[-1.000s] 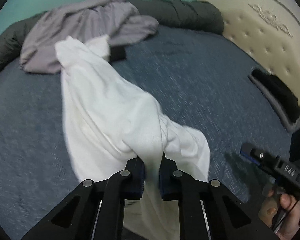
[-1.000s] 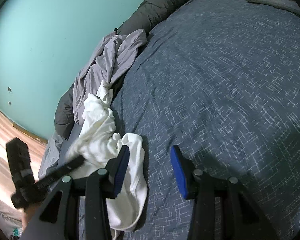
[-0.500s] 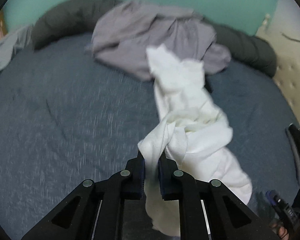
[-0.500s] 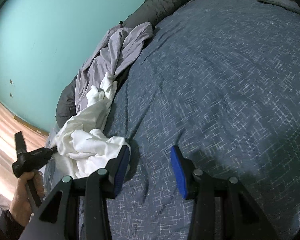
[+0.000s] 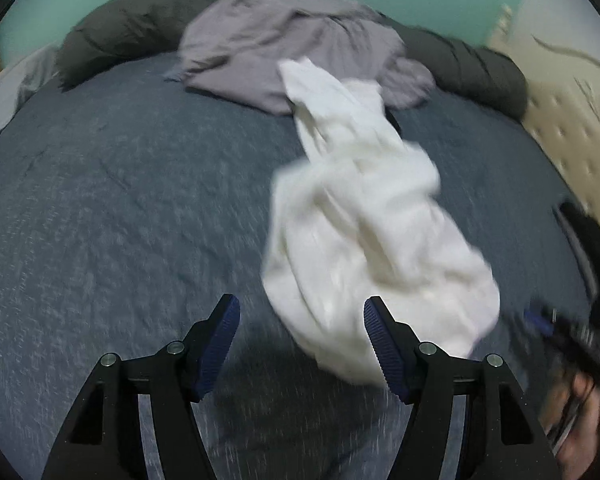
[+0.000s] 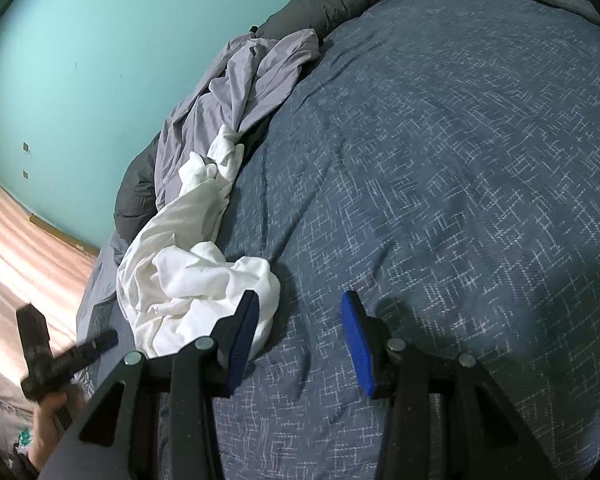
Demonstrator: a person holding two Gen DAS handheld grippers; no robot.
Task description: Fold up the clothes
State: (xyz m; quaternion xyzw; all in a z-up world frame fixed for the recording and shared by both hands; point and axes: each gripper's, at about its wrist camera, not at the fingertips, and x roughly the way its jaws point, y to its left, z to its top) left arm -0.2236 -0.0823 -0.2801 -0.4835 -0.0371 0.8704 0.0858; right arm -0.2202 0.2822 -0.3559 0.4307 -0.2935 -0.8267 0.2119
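Ahead of your left gripper (image 5: 300, 340), whose jaws are opening with nothing pinched, the white garment (image 5: 364, 232) lies bunched on the blue bedspread (image 5: 120, 200), long axis running away toward the grey clothes (image 5: 292, 52); your right gripper (image 6: 300, 336) stands open beside it.

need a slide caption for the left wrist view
Left claw opening, nothing gripped; crumpled white garment on blue bedspread, grey garment behind.

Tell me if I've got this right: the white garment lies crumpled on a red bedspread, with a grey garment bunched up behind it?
Not quite. The bedspread is blue, not red, as the right wrist view shows. The white garment does lie crumpled on it, with the grey garment bunched up behind.
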